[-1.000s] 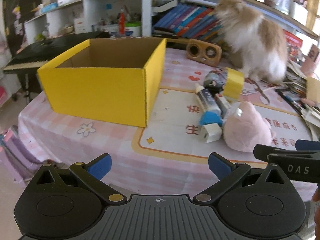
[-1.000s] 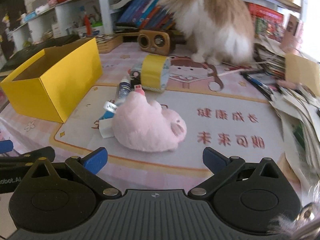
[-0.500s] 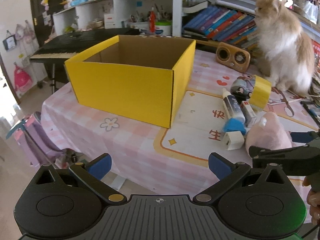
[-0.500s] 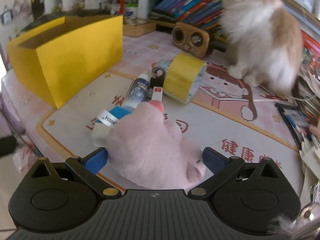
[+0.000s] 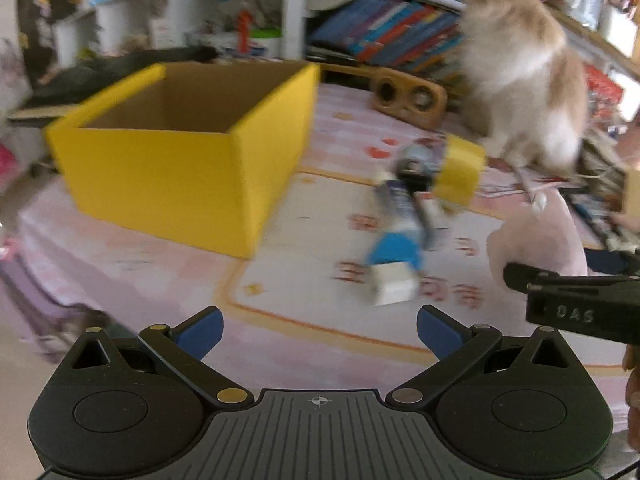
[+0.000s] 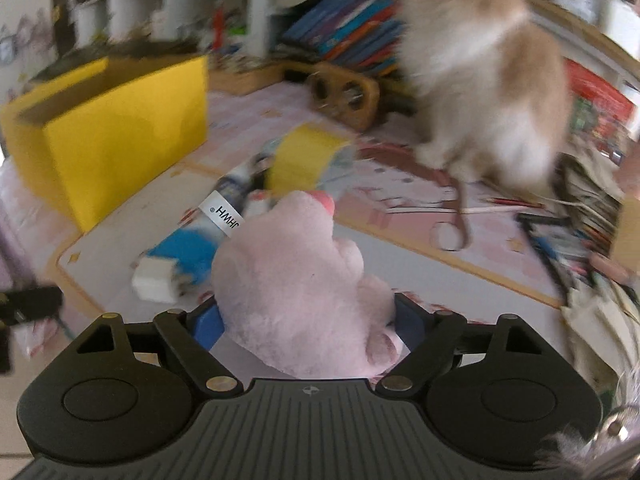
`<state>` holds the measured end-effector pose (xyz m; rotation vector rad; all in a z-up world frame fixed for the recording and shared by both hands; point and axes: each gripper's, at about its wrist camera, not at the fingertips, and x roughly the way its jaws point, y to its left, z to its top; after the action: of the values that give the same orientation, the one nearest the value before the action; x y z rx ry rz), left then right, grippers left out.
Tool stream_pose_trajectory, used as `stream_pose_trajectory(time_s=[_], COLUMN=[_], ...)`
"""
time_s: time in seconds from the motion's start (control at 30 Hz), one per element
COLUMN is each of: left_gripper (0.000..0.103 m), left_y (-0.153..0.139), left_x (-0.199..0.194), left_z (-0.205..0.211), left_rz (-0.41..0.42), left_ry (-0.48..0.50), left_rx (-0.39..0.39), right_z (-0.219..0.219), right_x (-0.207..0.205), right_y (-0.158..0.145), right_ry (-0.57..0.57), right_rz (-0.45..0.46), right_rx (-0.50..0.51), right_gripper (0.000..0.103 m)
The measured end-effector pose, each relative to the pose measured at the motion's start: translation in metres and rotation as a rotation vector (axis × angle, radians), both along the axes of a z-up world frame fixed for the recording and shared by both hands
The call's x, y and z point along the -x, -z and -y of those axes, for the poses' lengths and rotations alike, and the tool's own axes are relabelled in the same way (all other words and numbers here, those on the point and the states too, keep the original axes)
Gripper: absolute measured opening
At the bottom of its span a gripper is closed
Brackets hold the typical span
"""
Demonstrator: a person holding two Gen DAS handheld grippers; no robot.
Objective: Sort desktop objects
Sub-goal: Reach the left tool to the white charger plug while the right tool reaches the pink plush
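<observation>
The right gripper [image 6: 308, 322], empty a second ago, has just been closing onto the pink plush toy [image 6: 296, 284], its pads now against the sides, so the first pick toward the yellow box [image 6: 108, 128] is likely starting, while the left gripper [image 5: 319, 332] hangs apart and empty.

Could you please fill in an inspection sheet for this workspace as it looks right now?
Surface: pink tablecloth, printed mat on it.
Job's things: open yellow box; pink plush toy; yellow tape roll; glue bottle; white block.
Clutter: paper heap, wooden speaker.
Grippers: right gripper has just been closing around the plush, pads at its sides; left gripper open, empty.
Cables: nothing seen.
Surroundings: cat on table, bookshelf behind.
</observation>
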<state>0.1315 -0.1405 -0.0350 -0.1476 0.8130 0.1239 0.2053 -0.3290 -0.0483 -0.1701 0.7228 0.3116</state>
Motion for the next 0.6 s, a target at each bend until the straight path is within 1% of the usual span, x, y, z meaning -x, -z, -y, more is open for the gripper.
stream_pose_trajectory(time_s=[0.07, 0.13, 0.2, 0.27, 0.33, 0.37, 0.47, 0.53, 0.57, 0.6], left_gripper=[0.103, 0.103, 0.103, 0.102, 0.096, 0.096, 0.089, 0.08, 0.078, 0.071], left_y=[0.002, 0.004, 0.005, 0.007, 0.01, 0.012, 0.021, 0.027, 0.03, 0.032], left_x=[-0.008, -0.016, -0.023, -0.03, -0.035, -0.037, -0.042, -0.046, -0.048, -0.051], left_z=[0.009, 0.017, 0.023, 0.028, 0.032, 0.034, 0.036, 0.038, 0.038, 0.039], left_rz=[-0.005, -0.006, -0.006, -0.009, -0.011, -0.016, -0.032, -0.046, -0.051, -0.056], left_ry=[0.03, 0.064, 0.088, 0.094, 0.097, 0.099, 0.099, 0.091, 0.084, 0.076], left_rx=[0.014, 0.026, 0.044, 0.043, 0.032, 0.026, 0.017, 0.007, -0.001, -0.012], right_z=[0.017, 0.029, 0.037, 0.043, 0.046, 0.047, 0.049, 0.05, 0.051, 0.052], right_x=[0.002, 0.006, 0.009, 0.012, 0.013, 0.012, 0.013, 0.011, 0.011, 0.01], right_y=[-0.006, -0.009, -0.009, -0.007, -0.003, -0.002, -0.001, 0.0, 0.001, 0.001], right_ry=[0.04, 0.07, 0.089, 0.1, 0.106, 0.106, 0.102, 0.098, 0.098, 0.097], right_rz=[-0.014, -0.025, -0.036, -0.053, -0.067, -0.071, -0.071, -0.074, -0.077, -0.082], right_rx=[-0.054, -0.083, -0.093, -0.094, -0.086, -0.081, -0.073, -0.069, -0.068, -0.066], right_gripper=[0.084, 0.084, 0.084, 0.085, 0.085, 0.085, 0.085, 0.085, 0.086, 0.086])
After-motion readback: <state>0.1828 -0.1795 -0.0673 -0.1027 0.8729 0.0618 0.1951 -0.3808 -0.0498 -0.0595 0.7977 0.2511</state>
